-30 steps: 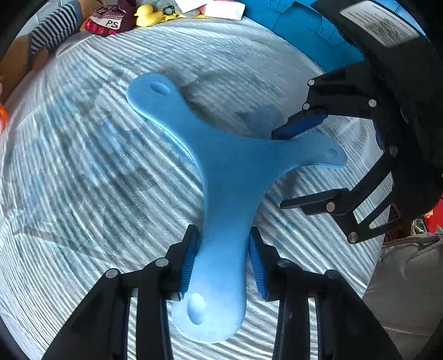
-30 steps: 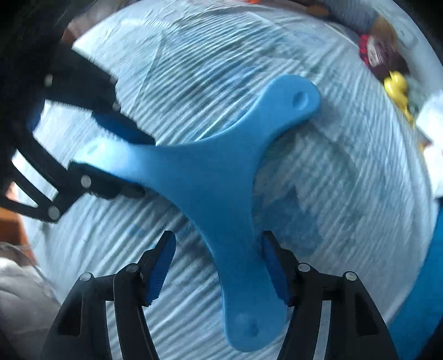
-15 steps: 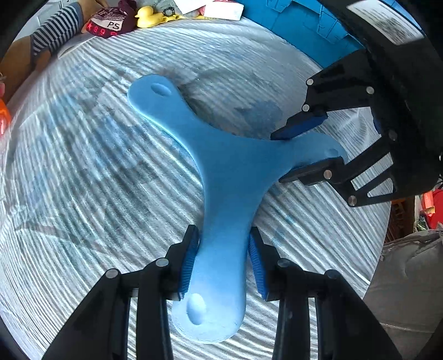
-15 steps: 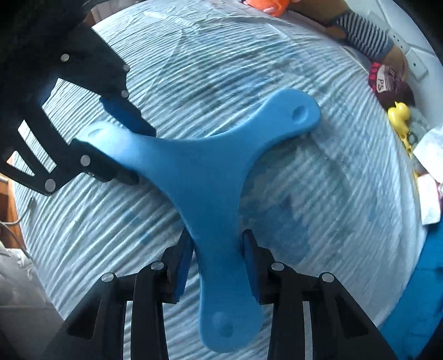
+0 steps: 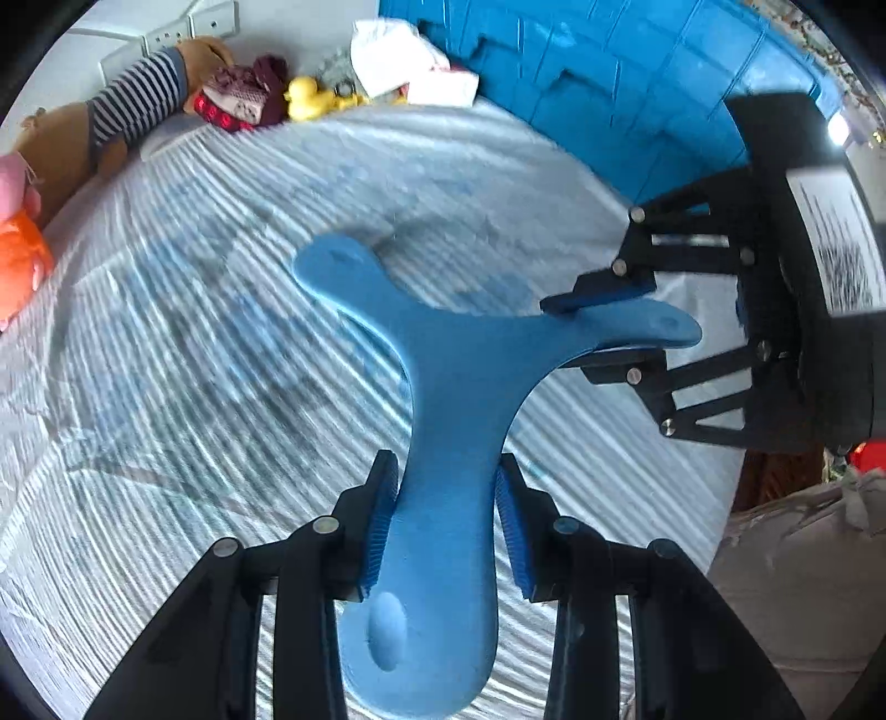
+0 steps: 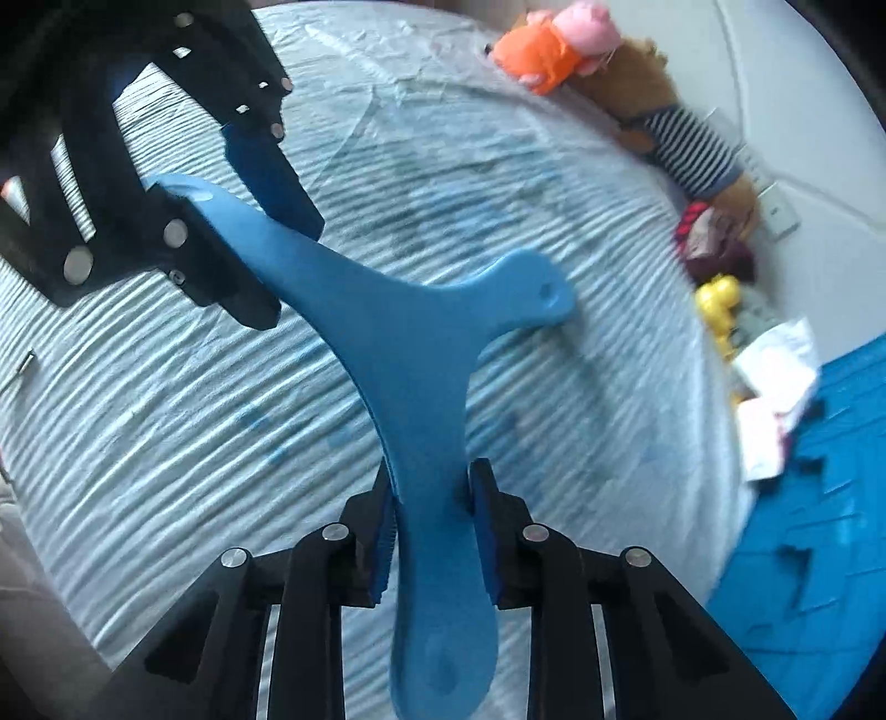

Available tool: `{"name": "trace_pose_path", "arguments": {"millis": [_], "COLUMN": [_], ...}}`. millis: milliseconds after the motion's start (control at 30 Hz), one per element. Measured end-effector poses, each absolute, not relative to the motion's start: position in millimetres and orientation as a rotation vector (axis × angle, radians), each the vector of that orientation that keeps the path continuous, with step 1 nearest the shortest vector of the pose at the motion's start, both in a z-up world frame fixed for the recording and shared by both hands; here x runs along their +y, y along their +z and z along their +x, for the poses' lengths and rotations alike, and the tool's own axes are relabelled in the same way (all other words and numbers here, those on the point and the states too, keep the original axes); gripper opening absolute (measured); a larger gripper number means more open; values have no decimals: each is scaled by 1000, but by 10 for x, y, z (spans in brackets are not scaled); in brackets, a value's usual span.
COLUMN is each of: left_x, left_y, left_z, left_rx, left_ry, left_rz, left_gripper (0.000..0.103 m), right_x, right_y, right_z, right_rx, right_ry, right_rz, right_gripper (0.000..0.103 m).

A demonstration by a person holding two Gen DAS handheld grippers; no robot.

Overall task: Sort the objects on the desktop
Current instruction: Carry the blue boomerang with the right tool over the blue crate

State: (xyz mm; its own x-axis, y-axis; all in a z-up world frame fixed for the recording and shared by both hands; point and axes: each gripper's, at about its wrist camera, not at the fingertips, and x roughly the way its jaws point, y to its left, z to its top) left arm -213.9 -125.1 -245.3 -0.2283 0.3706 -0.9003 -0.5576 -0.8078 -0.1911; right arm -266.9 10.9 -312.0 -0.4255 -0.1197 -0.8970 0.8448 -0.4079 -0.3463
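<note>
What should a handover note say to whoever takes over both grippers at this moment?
Left gripper: shut on one arm of the blue boomerang.
Right gripper: jaws closing, pads already pressing on a second arm of the boomerang.
Boomerang: held by both over the striped cloth; its third arm points free toward the far side.
Other items: yellow duck, plush toys and white packets sit along the cloth's far edge, beside the blue mat.
Done: two-handed grasp.
Left: put the boomerang where it belongs; the spot is not evident.
</note>
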Motion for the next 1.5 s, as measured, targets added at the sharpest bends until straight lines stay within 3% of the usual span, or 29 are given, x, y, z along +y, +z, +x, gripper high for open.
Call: {"name": "trace_pose_path", "arguments": {"millis": [233,667,967,1200,1500], "left_x": [-1261,-1150,-800,-102,1299], "left_y": [-1926,-1103,53,971,1434], "left_z": [-2176,-2385,-2510,-2709,-3142], "left_rx": [261,451,634,721,682], "left_ry": [2149,2231,2251,2191,2114], "left_rz": [-1323,-1152,-842,-570,-451], "left_gripper": [31,31,31,31,31], "right_x": [44,81,342,834,2076], "right_y": [-2744,-2049,-998,-120,518], "right_z": [-2620,-2577,-2634,-2732,-2986], "right_rx": [1212,1283,1281,1353,1503], "right_ry": [-2060,-2280,-2561,-2824,-3043], "right_rz": [911,674,521,430,519], "right_gripper": [15,15,15,15,15]}}
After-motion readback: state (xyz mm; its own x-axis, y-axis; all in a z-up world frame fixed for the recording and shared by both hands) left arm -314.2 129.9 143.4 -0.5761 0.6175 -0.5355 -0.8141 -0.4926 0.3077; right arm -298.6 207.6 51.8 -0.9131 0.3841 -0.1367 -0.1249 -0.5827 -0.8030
